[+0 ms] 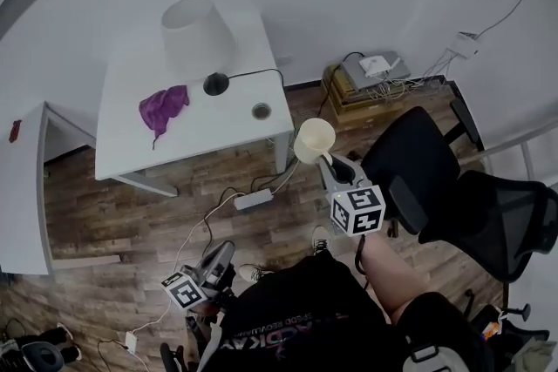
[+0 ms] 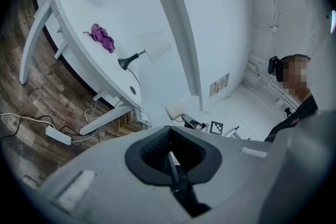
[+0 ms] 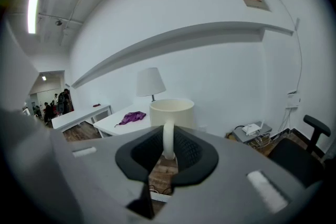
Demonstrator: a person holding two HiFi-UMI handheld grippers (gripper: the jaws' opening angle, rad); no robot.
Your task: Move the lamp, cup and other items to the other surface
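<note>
Right gripper view: cup [image 3: 171, 113] is carried in the air beside the bench [image 1: 122, 144], with the right gripper [image 3: 168, 153] jaws nearly closed on its handle. Lamp [image 1: 198, 35] is on the bench. Left gripper [image 2: 170, 157] jaws are together and empty. Risk: the handle-only grip may let the cup pivot or slip if jolted.

lamp [image 1: 197, 35] 1 | cup [image 1: 314, 140] 1 (cream) | purple cloth [image 1: 163, 107] 1 | tables [image 1: 131, 139] 2 | chairs [image 1: 410, 154] 2
</note>
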